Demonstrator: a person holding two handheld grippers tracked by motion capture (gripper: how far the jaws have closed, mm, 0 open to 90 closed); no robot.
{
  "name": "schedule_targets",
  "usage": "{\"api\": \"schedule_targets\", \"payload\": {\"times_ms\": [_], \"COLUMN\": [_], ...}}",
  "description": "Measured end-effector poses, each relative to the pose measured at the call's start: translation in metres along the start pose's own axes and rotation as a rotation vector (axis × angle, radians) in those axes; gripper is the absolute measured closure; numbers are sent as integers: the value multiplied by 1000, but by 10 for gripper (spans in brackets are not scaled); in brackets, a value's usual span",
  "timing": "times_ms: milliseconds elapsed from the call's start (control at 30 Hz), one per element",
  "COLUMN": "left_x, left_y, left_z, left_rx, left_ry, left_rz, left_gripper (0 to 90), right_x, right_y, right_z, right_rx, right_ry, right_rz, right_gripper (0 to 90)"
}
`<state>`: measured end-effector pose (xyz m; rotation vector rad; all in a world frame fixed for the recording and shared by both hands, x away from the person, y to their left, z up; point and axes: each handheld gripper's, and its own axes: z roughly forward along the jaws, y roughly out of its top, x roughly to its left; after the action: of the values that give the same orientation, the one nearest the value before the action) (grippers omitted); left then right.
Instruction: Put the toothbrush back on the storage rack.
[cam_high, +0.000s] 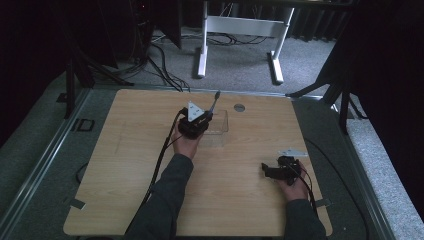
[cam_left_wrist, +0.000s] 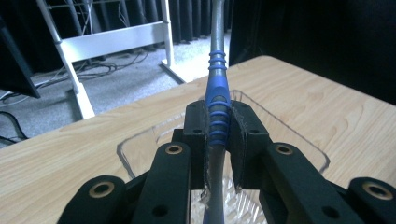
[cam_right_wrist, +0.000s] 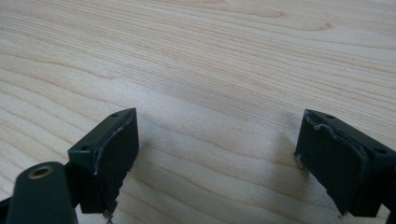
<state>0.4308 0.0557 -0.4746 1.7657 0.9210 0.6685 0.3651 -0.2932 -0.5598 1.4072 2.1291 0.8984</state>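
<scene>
My left gripper (cam_left_wrist: 218, 122) is shut on a slim tool with a blue ribbed handle (cam_left_wrist: 218, 100), whose grey shaft runs up and away between the pads. In the high view that gripper (cam_high: 196, 122) hovers at the left end of a clear plastic tray (cam_high: 219, 127), with the tool (cam_high: 215, 102) slanting up over the tray's far side. The tray's rim (cam_left_wrist: 140, 140) lies just beneath the jaws in the left gripper view. My right gripper (cam_right_wrist: 217, 158) stands open, its jaws wide apart over bare wood; it rests low at the table's right front (cam_high: 272, 171).
A round grey grommet (cam_high: 239, 107) sits in the wooden table (cam_high: 130, 170) behind the tray. Beyond the far edge stand a white desk frame (cam_high: 240, 35) and loose cables on the carpet (cam_high: 160, 65). Dark curtains close in both sides.
</scene>
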Motion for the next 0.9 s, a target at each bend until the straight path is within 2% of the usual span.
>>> {"api": "schedule_targets", "payload": {"times_ms": [167,300,367,433,467,500,667,900], "left_x": [-4,-7,-6,-6,-4,-4,0,15], "left_y": [-3,-6,-8,-8,-9,-9,-6,-4], "left_z": [2,4,3,2,0,-2,-13,-30], "left_rx": [41,75,73,70,62,58,37,10], "left_ry": [8,-2,-6,-4,-19,-23,-31,-21], "left_rz": [41,55,43,39,20,15,16,-43], "left_gripper": [780,779,760,690,690,642,573,514], "right_x": [0,0,0,0,0,0,0,0], "right_y": [0,0,0,0,0,0,0,0], "right_z": [0,0,0,0,0,0,0,0], "right_rx": [-1,0,0,0,0,0,0,0], "right_ry": [0,1,1,1,-1,0,0,0], "right_rz": [1,2,2,1,2,1,1,0], "right_gripper": [127,127,127,127,127,127,127,127]}}
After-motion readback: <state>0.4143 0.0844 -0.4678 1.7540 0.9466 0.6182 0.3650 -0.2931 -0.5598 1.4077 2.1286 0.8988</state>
